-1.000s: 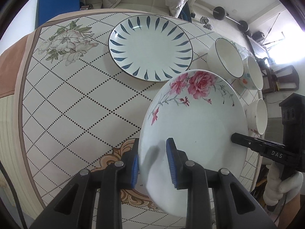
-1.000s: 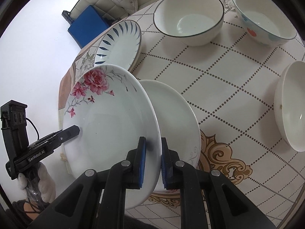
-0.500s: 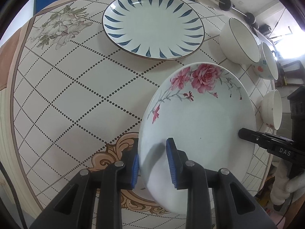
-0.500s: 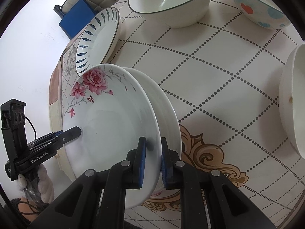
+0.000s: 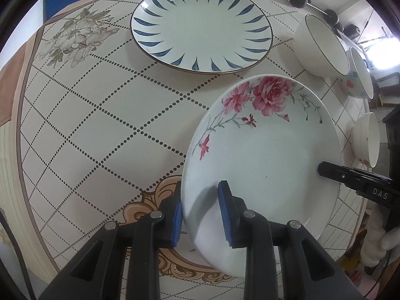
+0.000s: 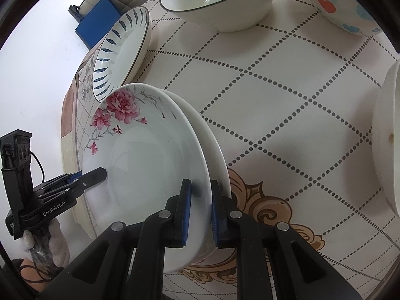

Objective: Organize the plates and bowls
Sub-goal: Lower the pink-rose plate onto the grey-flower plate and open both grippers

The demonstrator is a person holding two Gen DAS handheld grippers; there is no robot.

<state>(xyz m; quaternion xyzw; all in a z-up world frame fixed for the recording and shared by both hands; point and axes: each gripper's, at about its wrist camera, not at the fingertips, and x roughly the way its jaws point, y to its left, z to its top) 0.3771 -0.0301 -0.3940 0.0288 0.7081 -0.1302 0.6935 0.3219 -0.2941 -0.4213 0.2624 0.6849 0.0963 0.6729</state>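
A white plate with pink roses (image 5: 262, 155) (image 6: 150, 155) hangs tilted just above the table, held by both grippers on opposite rims. In the left wrist view my left gripper (image 5: 200, 197) is shut on its near rim, and the right gripper's finger (image 5: 327, 170) reaches over the far rim. From the right wrist, my right gripper (image 6: 201, 190) is shut on the rim, with the left gripper (image 6: 100, 173) clamped opposite. A plain white plate (image 6: 215, 145) lies directly beneath, mostly hidden. A blue-leaf plate (image 5: 200, 25) (image 6: 120, 52) rests farther back.
The patterned round table (image 5: 87, 137) (image 6: 300, 100) also carries a dark-rimmed white bowl (image 5: 322, 47) (image 6: 217, 0), a colour-spotted bowl (image 5: 360, 77) (image 6: 345, 5) and a small white bowl (image 5: 367, 140) (image 6: 390, 137). White-gloved hands (image 6: 57, 245) (image 5: 380, 227) hold the grippers. A blue object (image 6: 97, 22) lies beyond the table.
Both grippers have sunk toward the table with the rose plate between them. It now sits close over the plain white plate. Both grips are unchanged.
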